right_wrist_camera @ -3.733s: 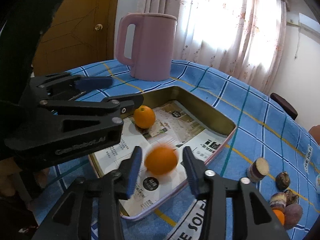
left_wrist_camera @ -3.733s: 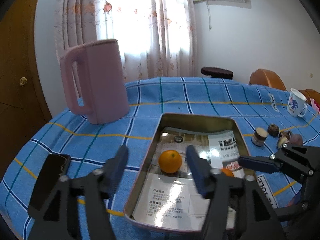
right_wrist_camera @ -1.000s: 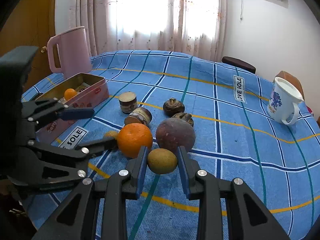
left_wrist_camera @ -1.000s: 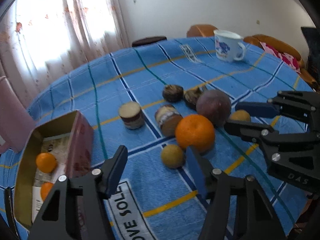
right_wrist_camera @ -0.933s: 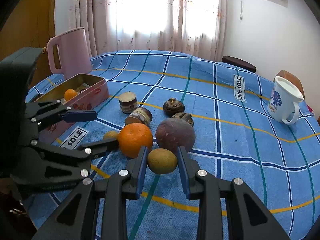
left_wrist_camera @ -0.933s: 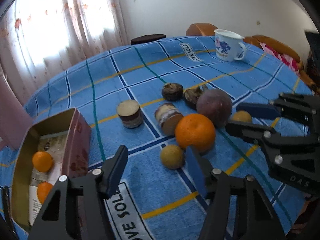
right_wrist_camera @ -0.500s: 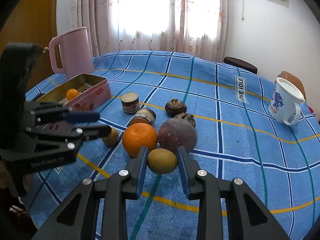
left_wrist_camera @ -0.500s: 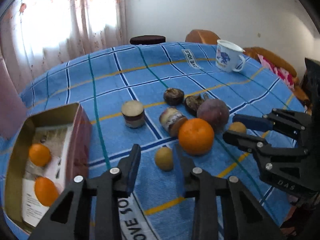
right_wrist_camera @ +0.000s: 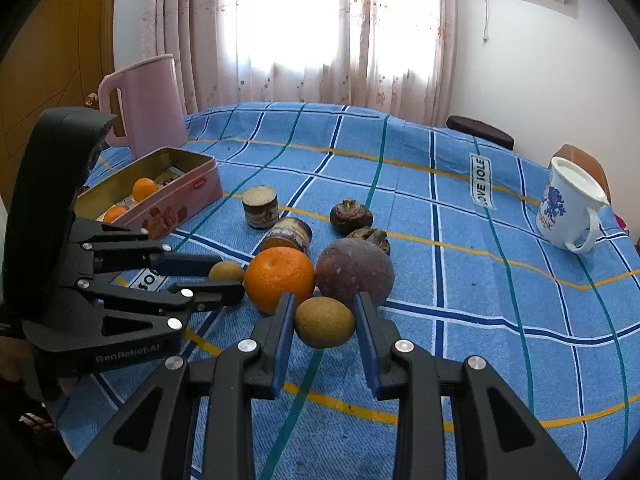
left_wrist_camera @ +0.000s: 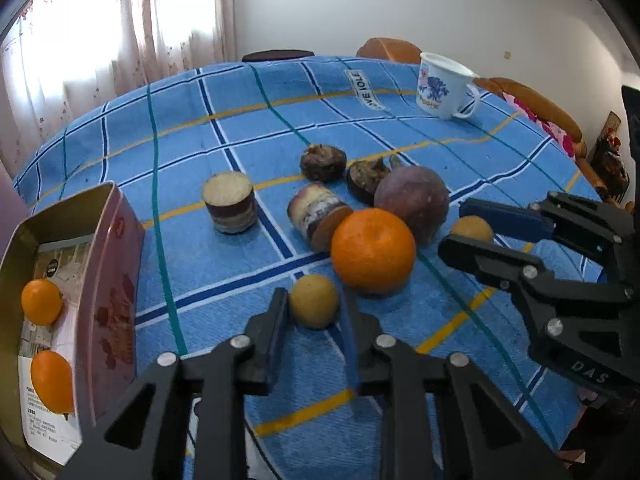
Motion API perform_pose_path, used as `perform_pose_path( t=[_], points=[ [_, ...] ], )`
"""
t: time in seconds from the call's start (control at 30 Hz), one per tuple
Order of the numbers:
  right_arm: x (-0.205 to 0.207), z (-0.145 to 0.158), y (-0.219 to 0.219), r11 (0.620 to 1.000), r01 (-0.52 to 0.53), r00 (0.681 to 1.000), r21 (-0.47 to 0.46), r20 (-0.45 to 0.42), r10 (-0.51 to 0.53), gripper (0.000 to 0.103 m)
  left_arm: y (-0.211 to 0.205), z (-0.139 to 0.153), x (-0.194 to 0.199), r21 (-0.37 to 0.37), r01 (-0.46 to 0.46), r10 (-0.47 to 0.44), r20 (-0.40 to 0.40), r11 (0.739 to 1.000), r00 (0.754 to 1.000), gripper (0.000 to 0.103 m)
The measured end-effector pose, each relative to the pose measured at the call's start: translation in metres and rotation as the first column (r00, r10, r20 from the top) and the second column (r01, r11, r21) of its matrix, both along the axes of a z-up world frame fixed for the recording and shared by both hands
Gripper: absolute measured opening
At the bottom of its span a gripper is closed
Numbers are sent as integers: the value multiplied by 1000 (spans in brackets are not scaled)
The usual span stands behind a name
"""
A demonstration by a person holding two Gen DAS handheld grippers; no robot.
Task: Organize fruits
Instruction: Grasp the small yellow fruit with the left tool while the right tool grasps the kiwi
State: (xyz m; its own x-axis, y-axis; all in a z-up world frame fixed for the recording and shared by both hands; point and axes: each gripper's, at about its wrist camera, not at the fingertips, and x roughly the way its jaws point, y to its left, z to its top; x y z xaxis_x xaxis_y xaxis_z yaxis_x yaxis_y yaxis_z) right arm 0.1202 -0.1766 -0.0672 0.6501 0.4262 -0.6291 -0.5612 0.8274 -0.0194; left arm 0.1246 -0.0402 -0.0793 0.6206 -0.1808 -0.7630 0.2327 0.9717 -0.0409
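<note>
Round worktop (right_wrist_camera: 500,300) under a blue checked cloth is carrying every item listed

Pink plastic jug with handle (right_wrist_camera: 144,118) is standing at the far left edge, just behind the tin

Pink rectangular metal tin, paper-lined (right_wrist_camera: 182,196) (left_wrist_camera: 116,280), is sitting open and is holding two small oranges (left_wrist_camera: 42,302) (right_wrist_camera: 145,189)

White enamel mug with blue print (right_wrist_camera: 568,208) (left_wrist_camera: 440,86) is standing upright, well apart from the fruit

Dull purple round fruit (right_wrist_camera: 354,272) (left_wrist_camera: 412,200) is touching the large bright orange (right_wrist_camera: 279,274) (left_wrist_camera: 373,250) in the middle of the cluster

Two cut brown-skinned cylinders: one (right_wrist_camera: 260,207) is standing on end, the other (right_wrist_camera: 290,234) is lying on its side behind the orange

Two dark knobbly bulbs (right_wrist_camera: 351,216) (right_wrist_camera: 370,237) are lying behind the purple fruit

Left claw (left_wrist_camera: 314,306) (right_wrist_camera: 228,276), jaws having just been closing, is pressing both pads on a small tan round fruit (left_wrist_camera: 314,300) that is resting on the cloth beside the large orange

Right claw (right_wrist_camera: 325,322) (left_wrist_camera: 466,234) is clamping a second small tan round fruit (right_wrist_camera: 325,322) in front of the orange and the purple fruit; whether it is clear of the cloth cannot be told
</note>
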Motion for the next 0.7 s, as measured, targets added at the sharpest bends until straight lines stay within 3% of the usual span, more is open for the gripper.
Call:
perform_pose_path(
  t=[0.27, 0.7],
  points=[
    [-12, 9, -5, 999, -8, 997, 32, 71, 6, 32, -1, 12, -14, 10, -12, 11, 100, 1000, 995, 27],
    [-25, 16, -6, 999, -12, 988, 47, 153, 5, 31, 10, 29, -32, -9, -82, 81, 251, 997, 965, 27]
  ],
)
